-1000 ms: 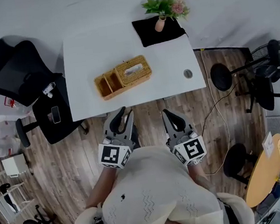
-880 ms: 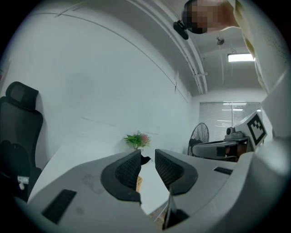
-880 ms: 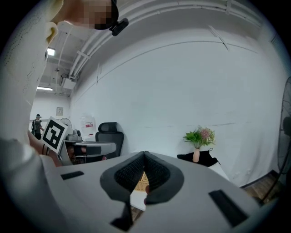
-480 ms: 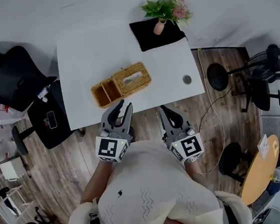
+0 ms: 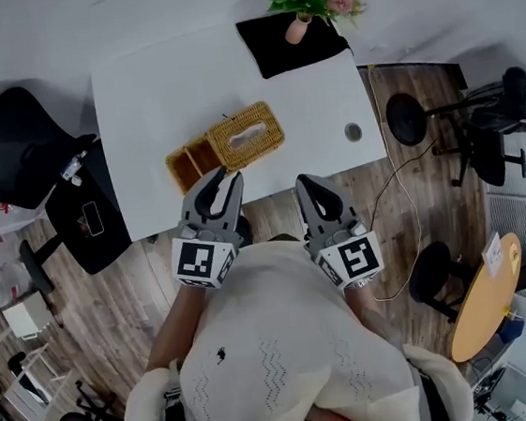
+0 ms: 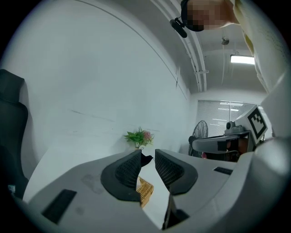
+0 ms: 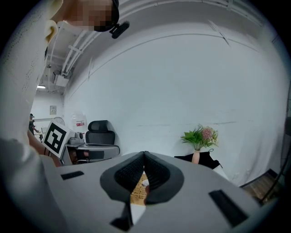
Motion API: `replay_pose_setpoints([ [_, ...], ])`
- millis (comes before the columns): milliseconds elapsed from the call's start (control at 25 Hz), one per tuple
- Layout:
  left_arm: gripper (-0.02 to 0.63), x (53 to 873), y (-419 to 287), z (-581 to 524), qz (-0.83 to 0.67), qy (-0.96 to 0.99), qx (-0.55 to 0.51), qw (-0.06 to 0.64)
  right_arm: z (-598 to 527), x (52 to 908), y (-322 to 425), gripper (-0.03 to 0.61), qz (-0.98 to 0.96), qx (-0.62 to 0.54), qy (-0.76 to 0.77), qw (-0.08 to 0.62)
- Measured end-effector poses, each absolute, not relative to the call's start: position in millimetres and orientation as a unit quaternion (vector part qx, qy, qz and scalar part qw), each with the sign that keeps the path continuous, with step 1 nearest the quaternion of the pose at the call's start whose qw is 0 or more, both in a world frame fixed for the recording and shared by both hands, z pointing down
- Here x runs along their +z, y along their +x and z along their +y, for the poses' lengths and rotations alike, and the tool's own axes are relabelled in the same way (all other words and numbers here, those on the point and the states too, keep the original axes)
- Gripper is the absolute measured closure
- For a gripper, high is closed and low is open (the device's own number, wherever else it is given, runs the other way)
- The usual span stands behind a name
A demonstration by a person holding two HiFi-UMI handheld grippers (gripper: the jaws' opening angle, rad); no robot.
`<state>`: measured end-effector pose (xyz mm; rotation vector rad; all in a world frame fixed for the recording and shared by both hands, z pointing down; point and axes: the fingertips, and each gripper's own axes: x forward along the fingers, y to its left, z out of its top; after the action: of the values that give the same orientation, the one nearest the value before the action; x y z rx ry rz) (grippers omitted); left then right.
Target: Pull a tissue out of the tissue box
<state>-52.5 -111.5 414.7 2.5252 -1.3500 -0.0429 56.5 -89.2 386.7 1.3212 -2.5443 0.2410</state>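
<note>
Left gripper (image 5: 229,174) hangs over the near edge of the white rectangular table (image 5: 164,84), jaws parted by a narrow gap, nothing between them. Just ahead of its tips sits the tan woven wicker tissue box (image 5: 260,139), a white tissue (image 5: 247,132) showing in its top slot. Right gripper (image 5: 307,183) is off the table edge, tips pressed together and empty, with the box ahead and to its left.

No legible word, brand or number was visible. The cube (image 5: 200,260) on the left gripper (image 5: 224,175) and the cube (image 5: 356,260) on the right gripper (image 5: 305,182) bore black-and-white square marker patterns only. A small wall sign (image 7: 53,109), at centre left in the right gripper view, was too small to read.
</note>
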Motion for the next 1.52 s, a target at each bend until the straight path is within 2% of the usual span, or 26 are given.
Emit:
replay_pose_setpoints([
  [1240,0.518,444.7,-63.8,-131.1,-0.453,0.881,0.025,0.136,-107.4,388.9,44.3,0.578,-0.872,0.079,0.465,0.132],
  [1520,0.518,463.5,-54.9,-138.4,-0.45,0.879,0.068,0.147,-112.8,391.2,55.0,0.578,-0.865,0.087,0.474,0.137],
])
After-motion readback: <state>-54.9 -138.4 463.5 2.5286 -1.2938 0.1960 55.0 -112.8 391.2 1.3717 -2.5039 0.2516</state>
